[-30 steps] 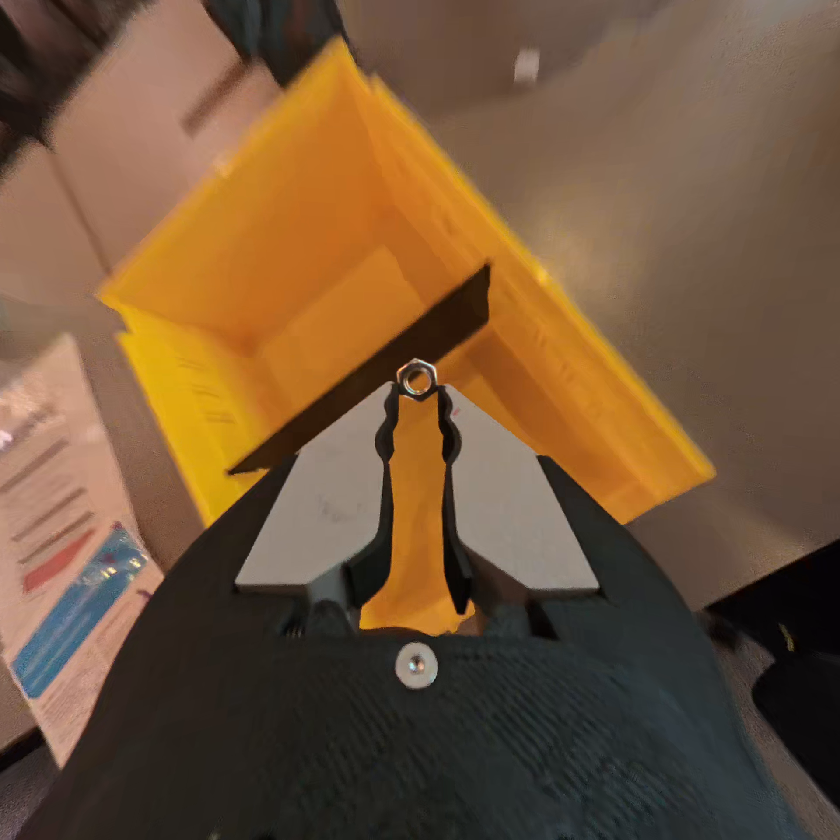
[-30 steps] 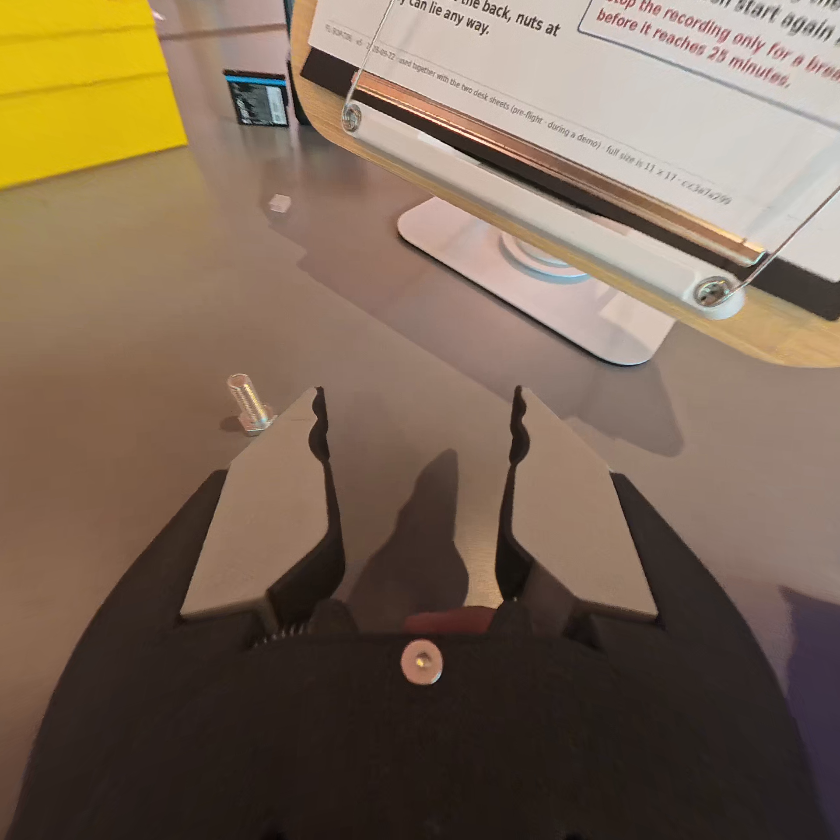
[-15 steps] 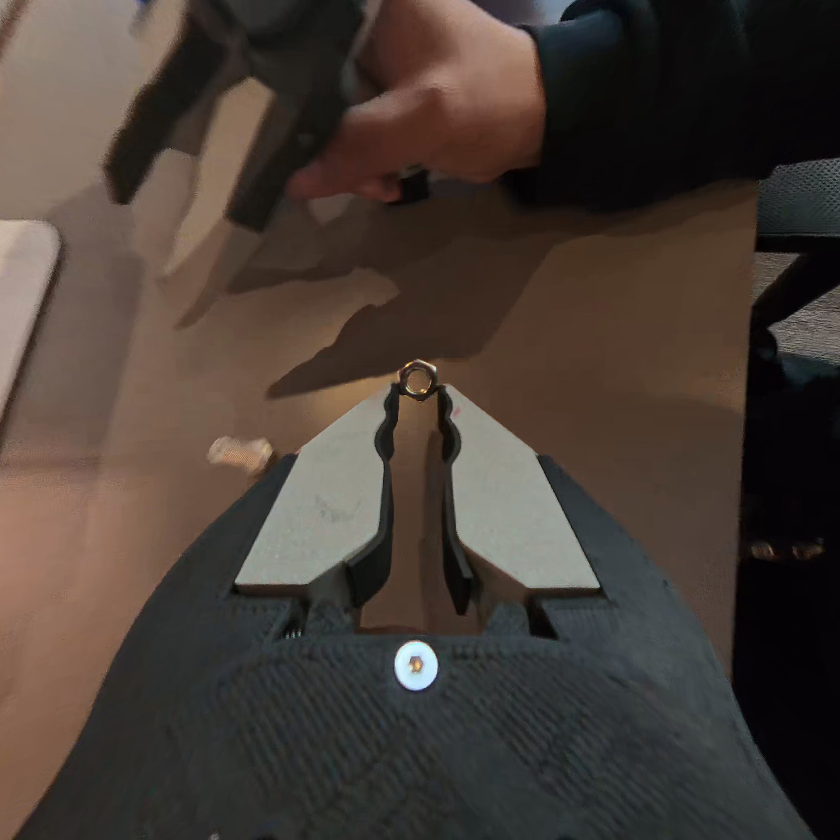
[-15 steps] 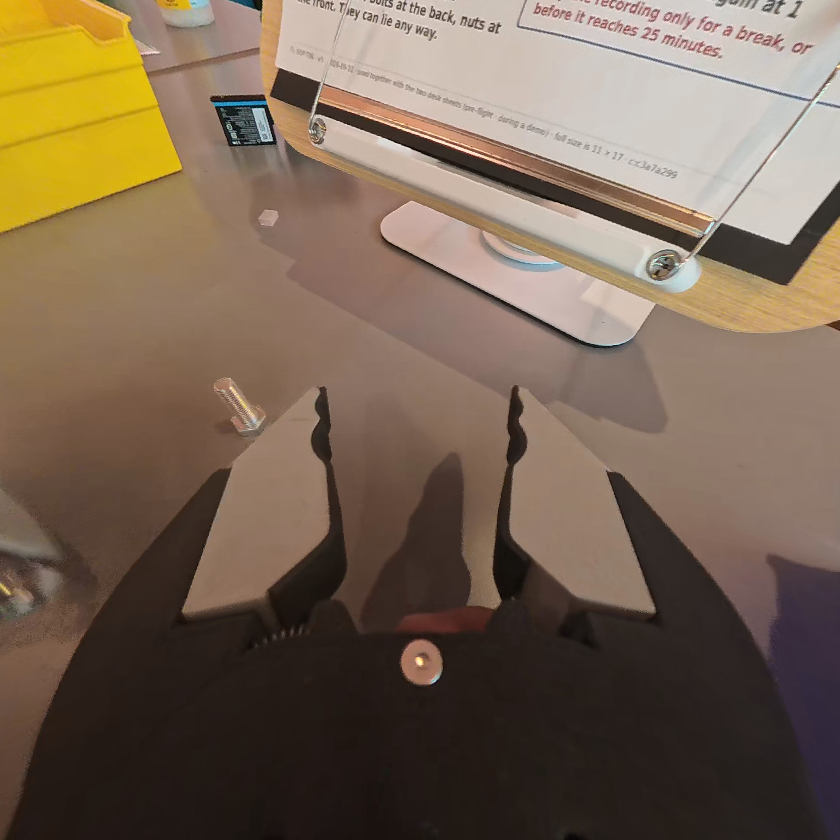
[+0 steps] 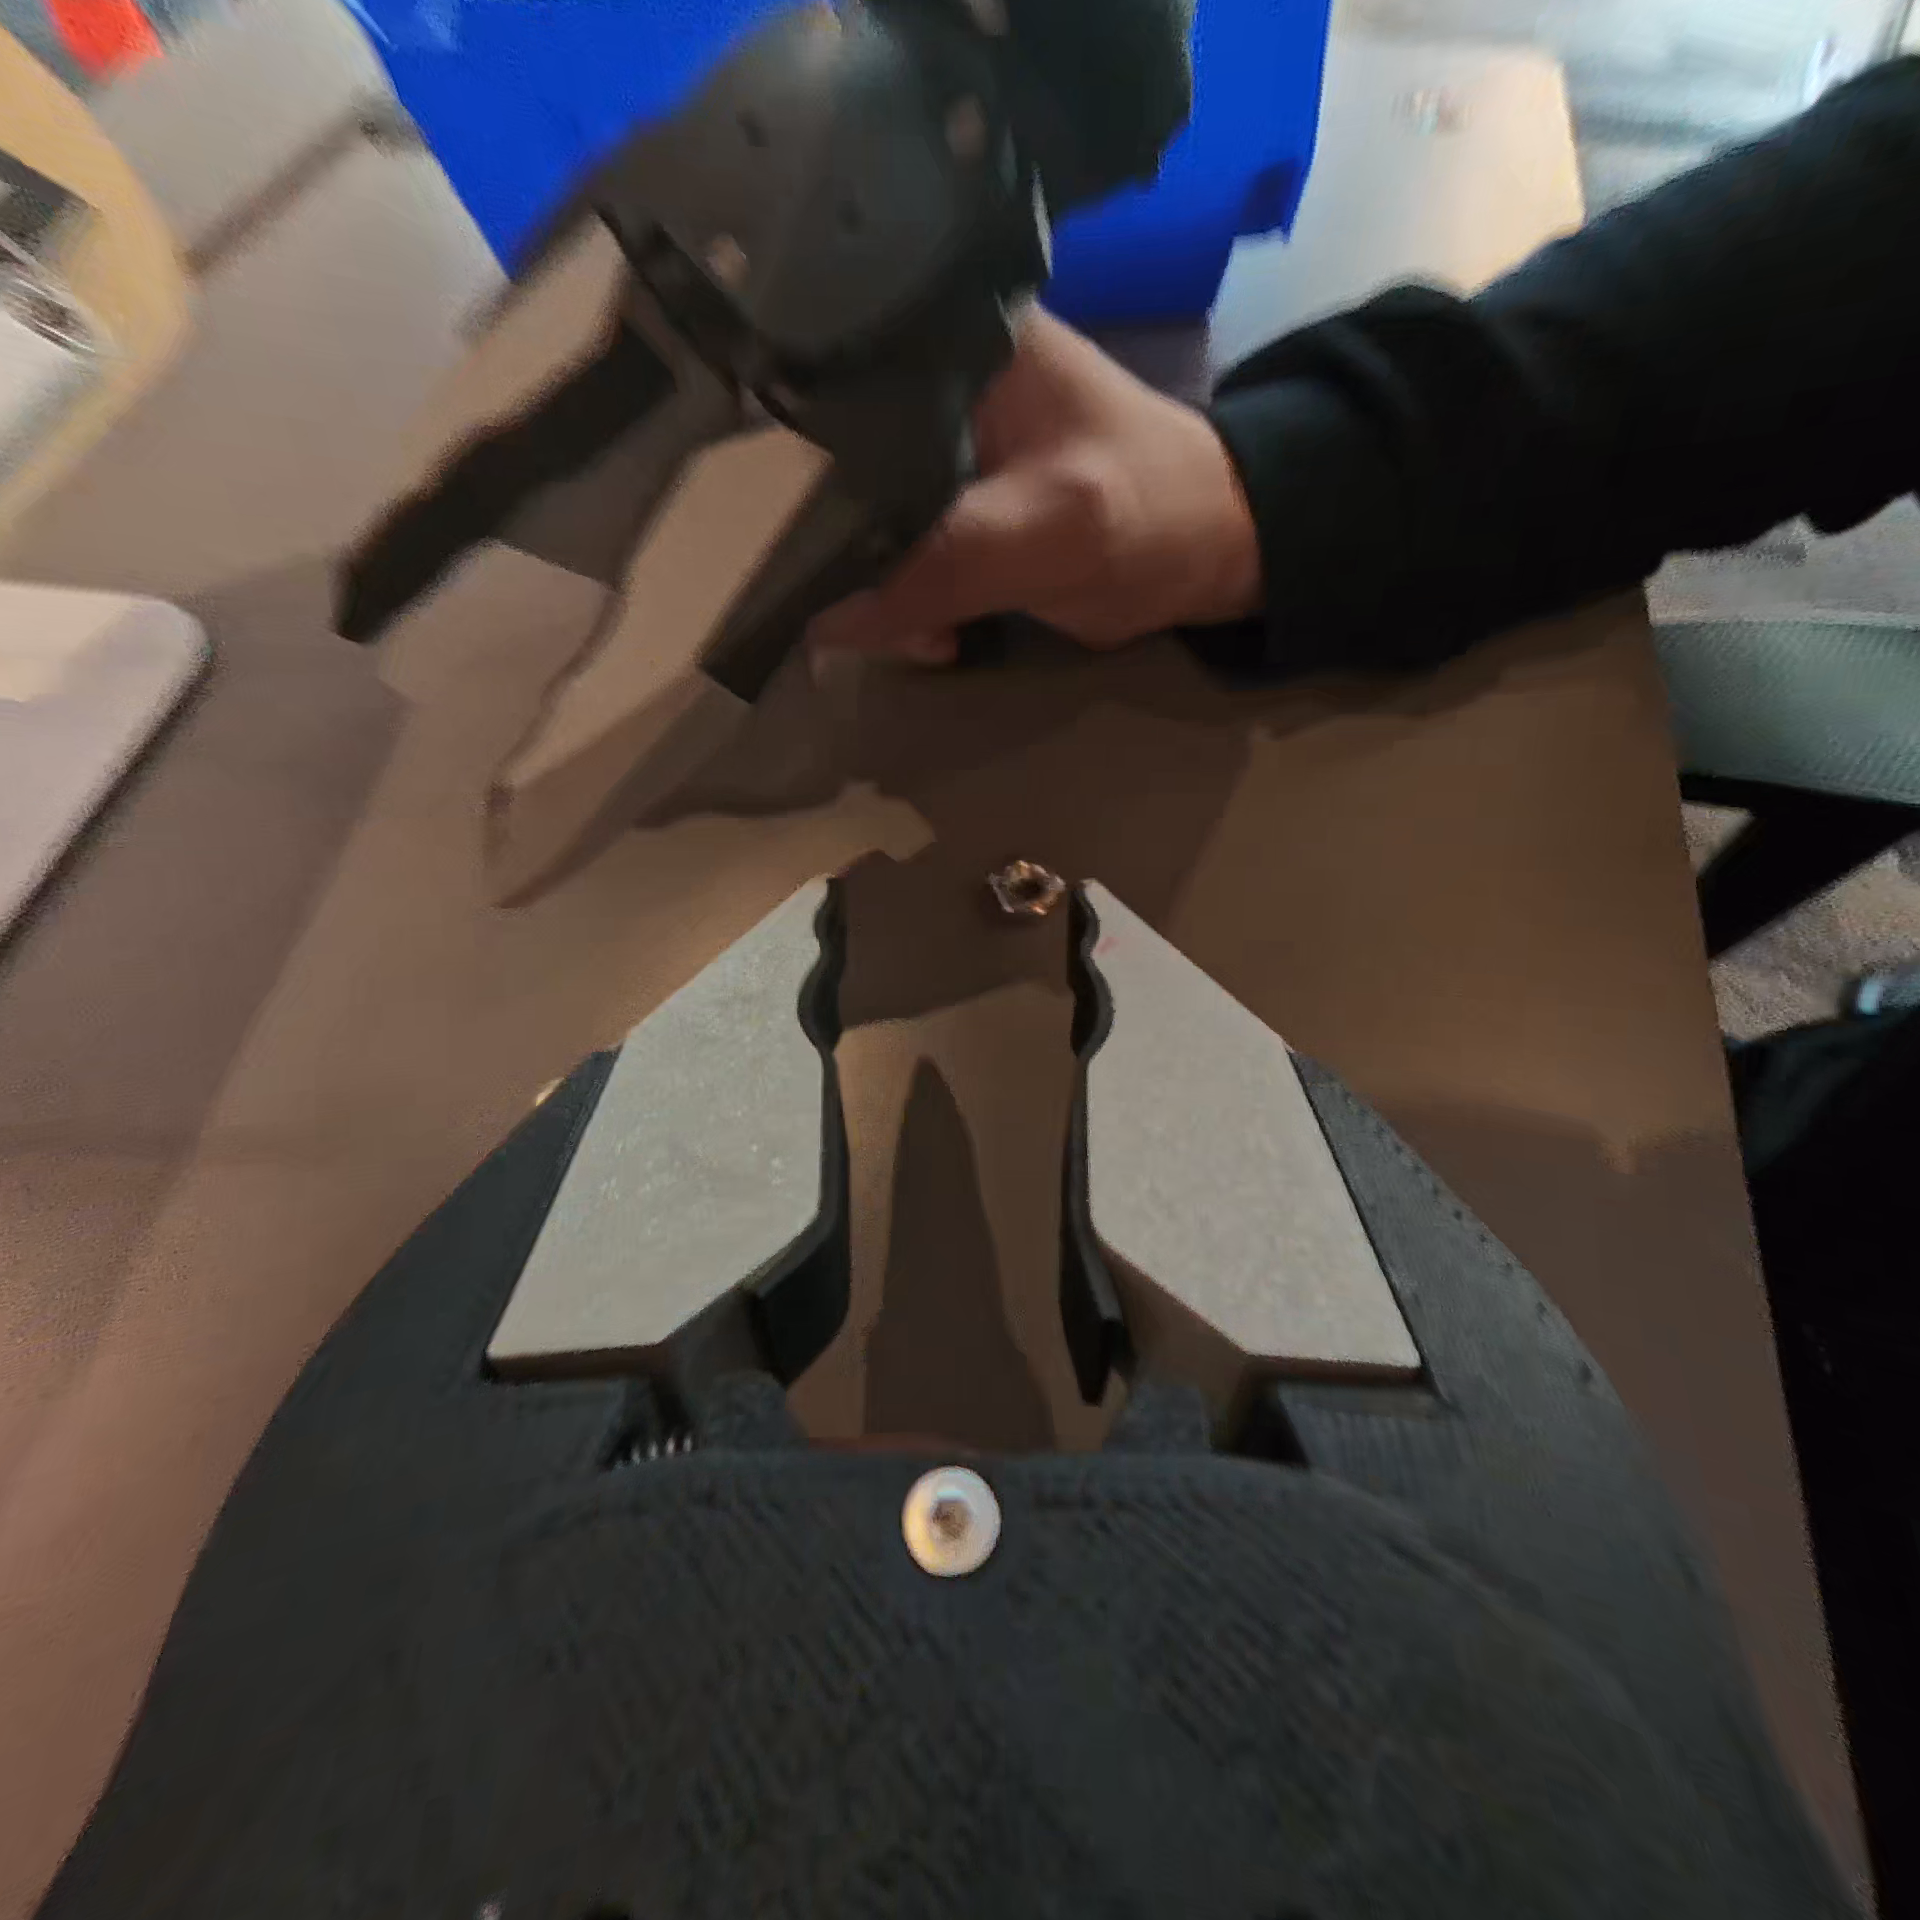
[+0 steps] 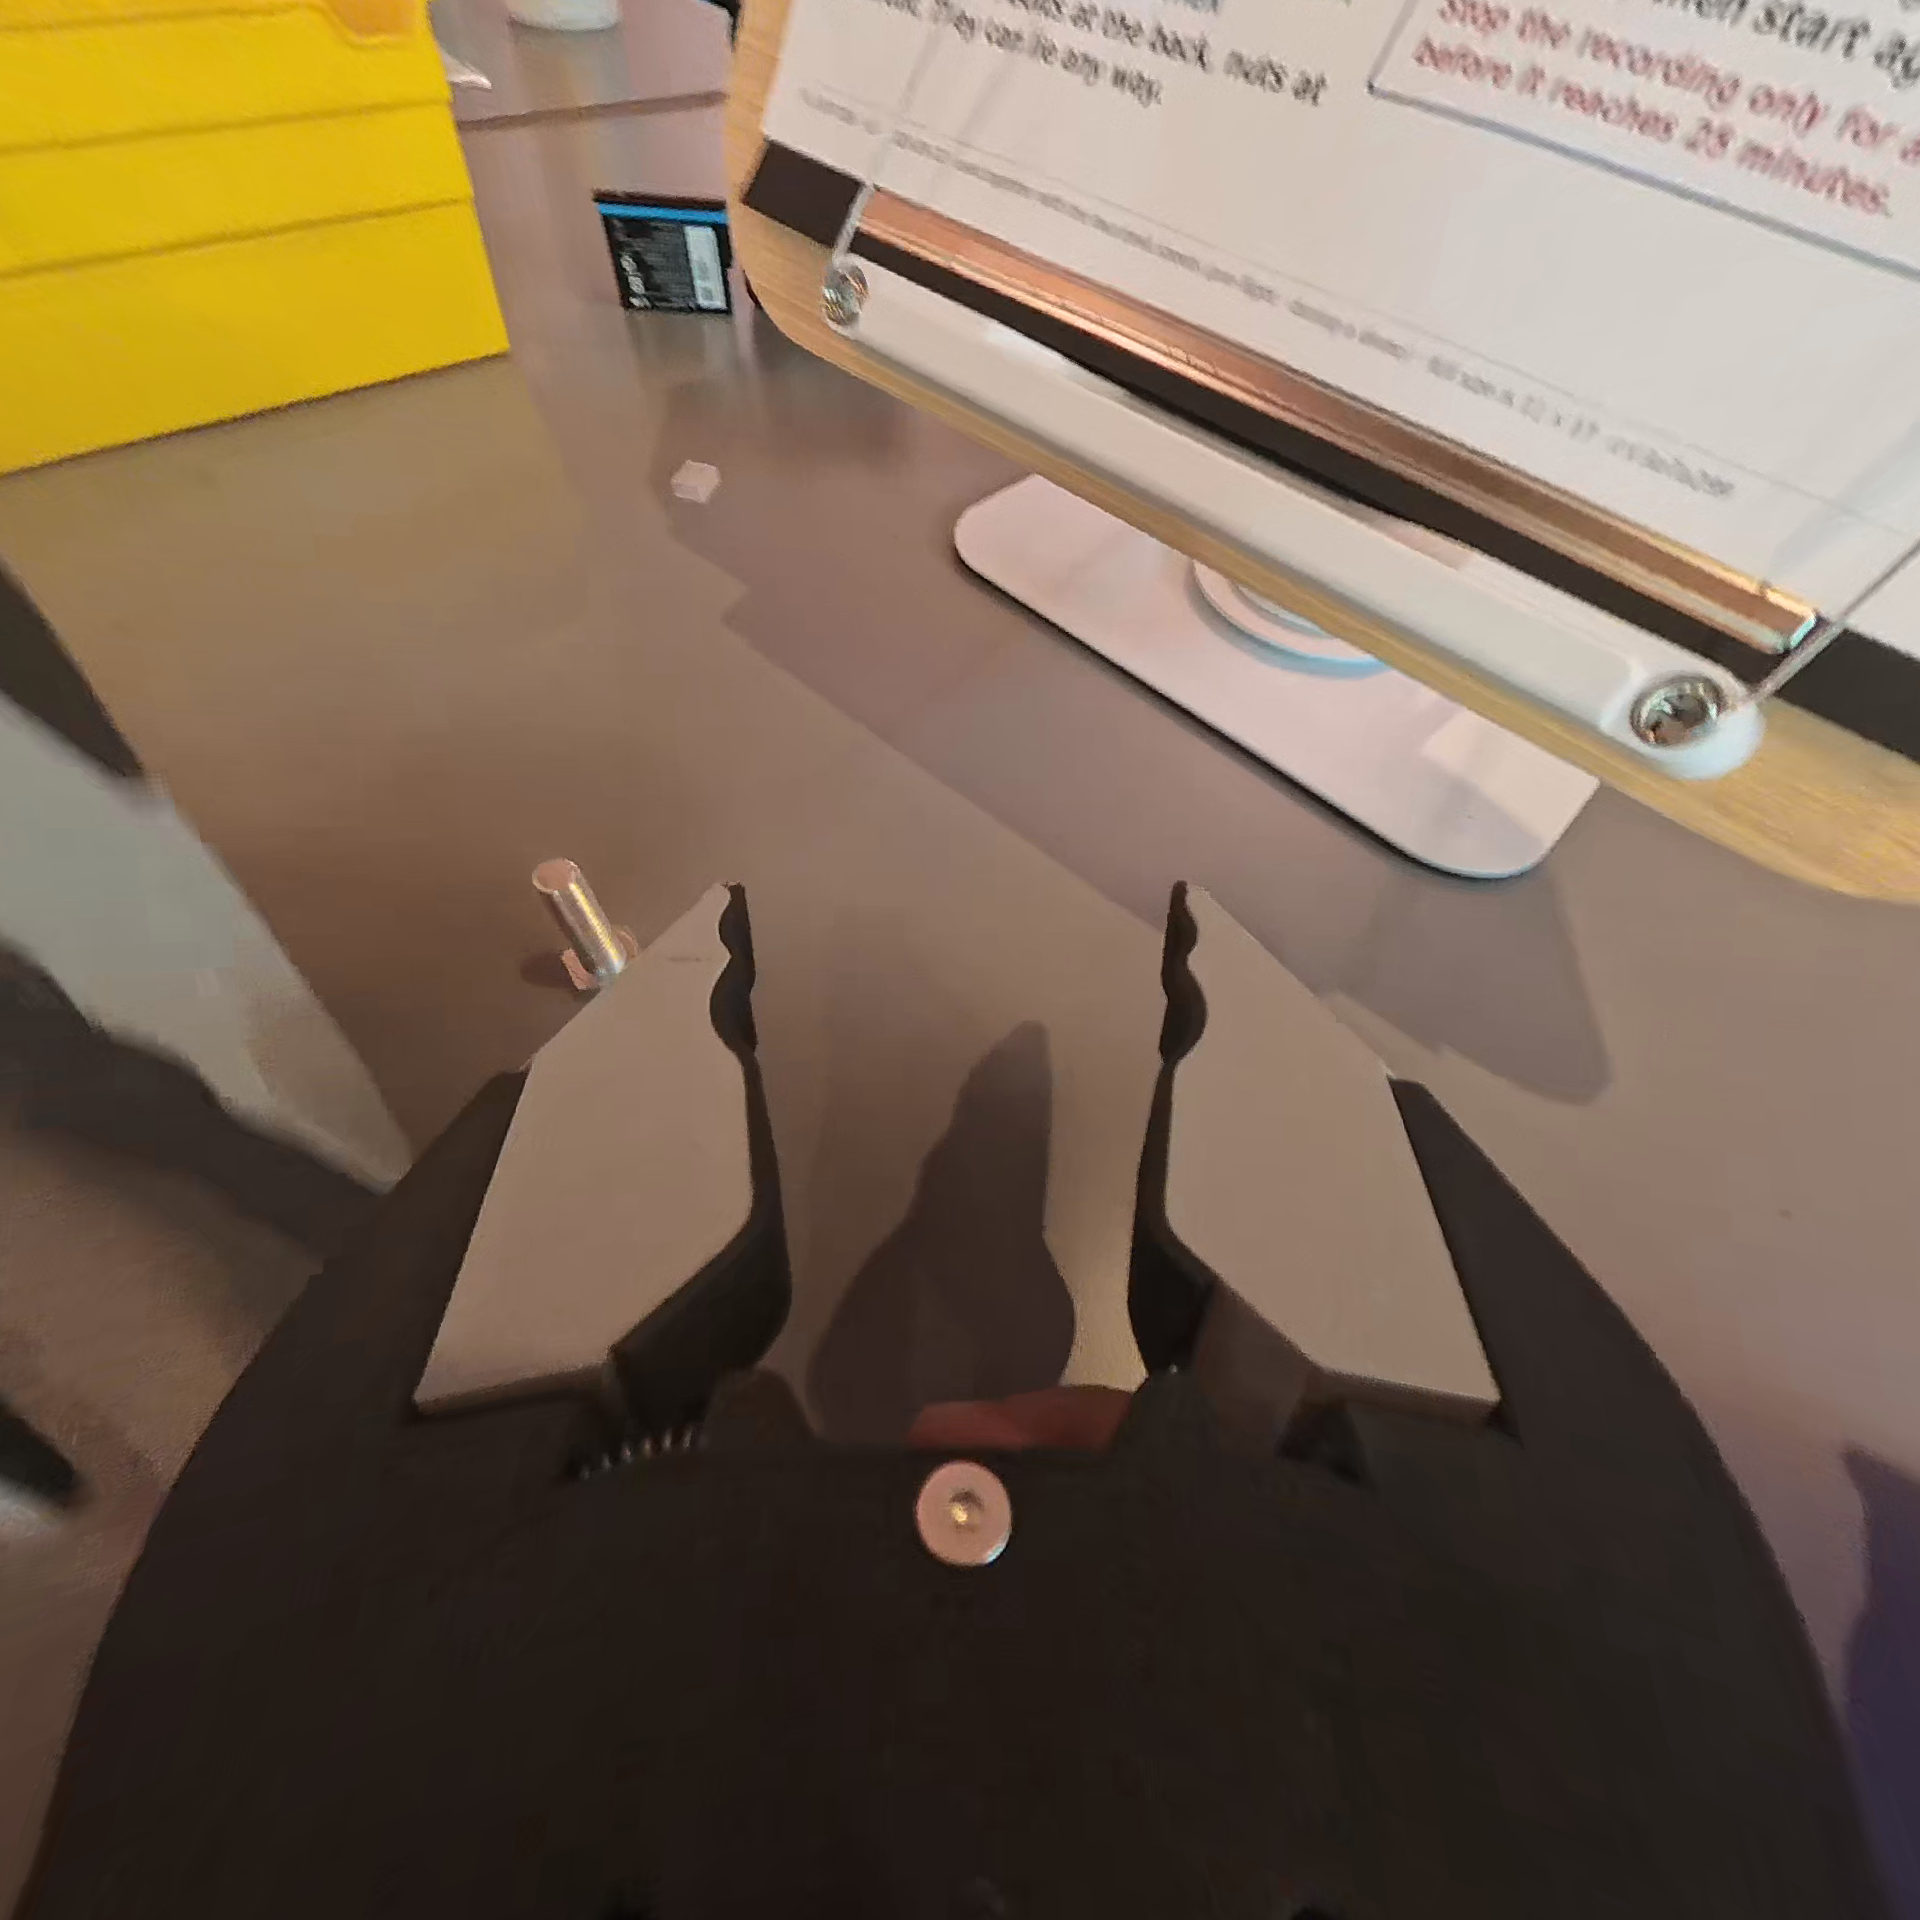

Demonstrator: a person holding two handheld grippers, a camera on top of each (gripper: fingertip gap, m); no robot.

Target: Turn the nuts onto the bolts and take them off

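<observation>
My left tool (image 5: 954, 902) has let go, so the hex nut (image 5: 1024, 889) sits loose by its right fingertip, while my right tool (image 6: 958, 906) gapes empty beside the upright bolt (image 6: 578, 921) on the tabletop (image 6: 436, 665), presumably ready to grab it.

The left gripper (image 5: 954, 896) is hovering with jaws parted. The right gripper (image 6: 956, 902) is gaping wide, gripped by a hand (image 5: 1081, 520).
</observation>
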